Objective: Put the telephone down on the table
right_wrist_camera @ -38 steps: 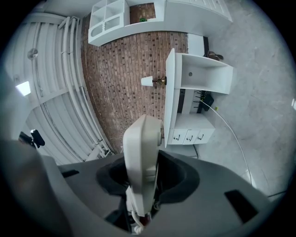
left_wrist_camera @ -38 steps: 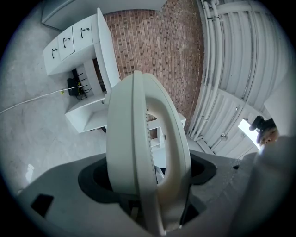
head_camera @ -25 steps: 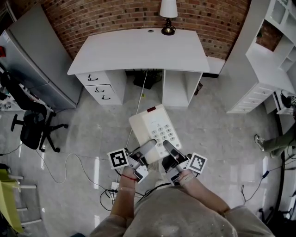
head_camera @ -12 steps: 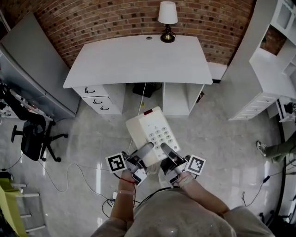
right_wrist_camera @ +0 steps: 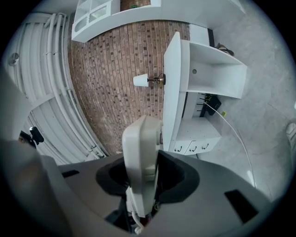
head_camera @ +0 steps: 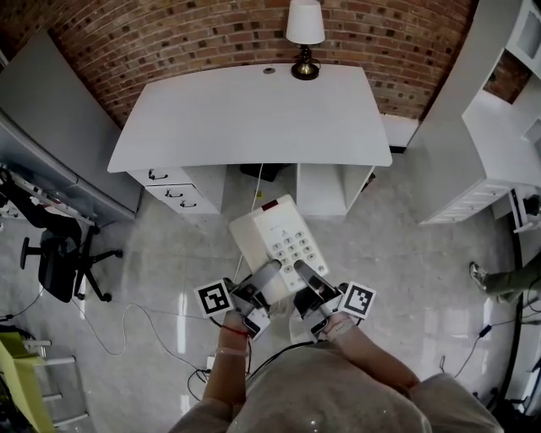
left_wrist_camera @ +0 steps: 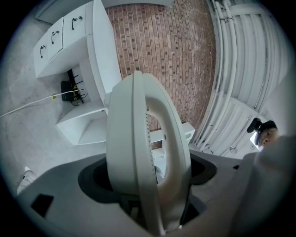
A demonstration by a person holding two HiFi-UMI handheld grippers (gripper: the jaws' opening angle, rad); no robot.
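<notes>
A cream push-button telephone (head_camera: 275,239) hangs in the air over the floor, in front of the white table (head_camera: 254,114). My left gripper (head_camera: 268,275) is shut on its near left edge, where the handset lies. My right gripper (head_camera: 305,274) is shut on its near right edge, beside the keypad. In the left gripper view the telephone (left_wrist_camera: 143,152) stands on edge between the grey jaws, with the handset showing. The right gripper view shows the telephone's narrow side (right_wrist_camera: 141,157) clamped between the jaws. A thin cord (head_camera: 257,179) runs from the telephone towards the space under the table.
A lamp (head_camera: 304,25) stands at the table's back edge against the brick wall. Drawers (head_camera: 173,190) sit under the table's left side. An office chair (head_camera: 55,254) is at the left, white shelving (head_camera: 499,127) at the right. Loose cables (head_camera: 127,313) lie on the floor.
The telephone, held in both grippers, has come a little nearer to the table, which now looks larger and closer. Both grips are unchanged.
</notes>
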